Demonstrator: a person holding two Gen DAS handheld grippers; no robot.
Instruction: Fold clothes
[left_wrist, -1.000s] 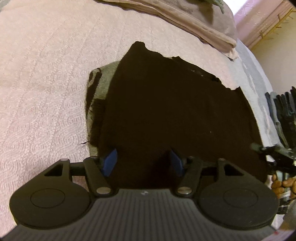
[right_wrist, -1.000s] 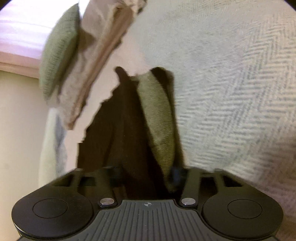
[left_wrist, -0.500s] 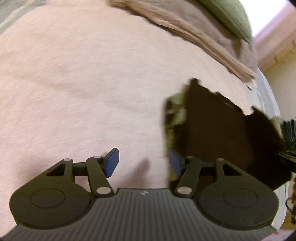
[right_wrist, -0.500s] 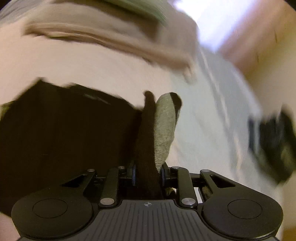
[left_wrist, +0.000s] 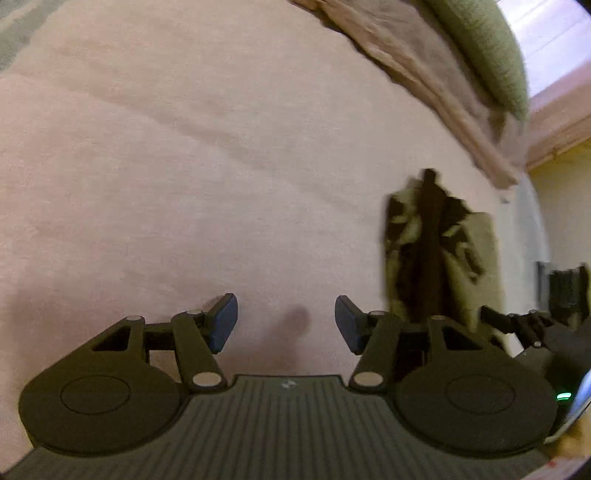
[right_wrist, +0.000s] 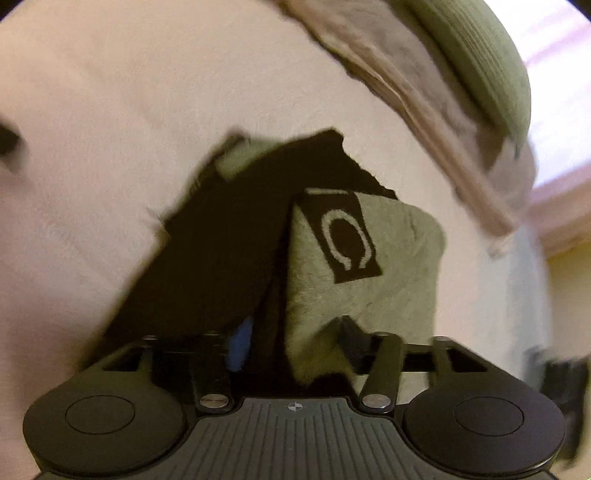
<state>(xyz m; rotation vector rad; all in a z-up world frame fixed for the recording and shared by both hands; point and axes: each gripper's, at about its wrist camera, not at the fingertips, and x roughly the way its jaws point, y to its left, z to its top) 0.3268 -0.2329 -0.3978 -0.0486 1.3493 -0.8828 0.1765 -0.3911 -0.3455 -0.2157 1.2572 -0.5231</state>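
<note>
In the right wrist view a black garment (right_wrist: 221, 251) with a grey-green inner side lies on the pink bedcover (right_wrist: 92, 147). One part is folded over and shows a black label (right_wrist: 347, 240) with a horseshoe mark. My right gripper (right_wrist: 293, 343) is at its near edge, jaws spread, with cloth lying loose between the fingers. In the left wrist view the garment (left_wrist: 436, 251) sits to the right, narrow and bunched. My left gripper (left_wrist: 286, 321) is open over bare bedcover (left_wrist: 184, 184), holding nothing. The right gripper (left_wrist: 517, 325) shows at that view's right edge.
A folded beige blanket (left_wrist: 424, 74) with a green pillow (left_wrist: 487, 55) on it lies along the far side of the bed. Some dark items (left_wrist: 565, 288) sit at the right, blurred. A yellow wall (left_wrist: 569, 206) rises beyond the bed's right edge.
The left gripper left the black garment and swung left over bare bedcover. The right gripper carried an edge of the garment over, then its jaws went from shut on the cloth to spread.
</note>
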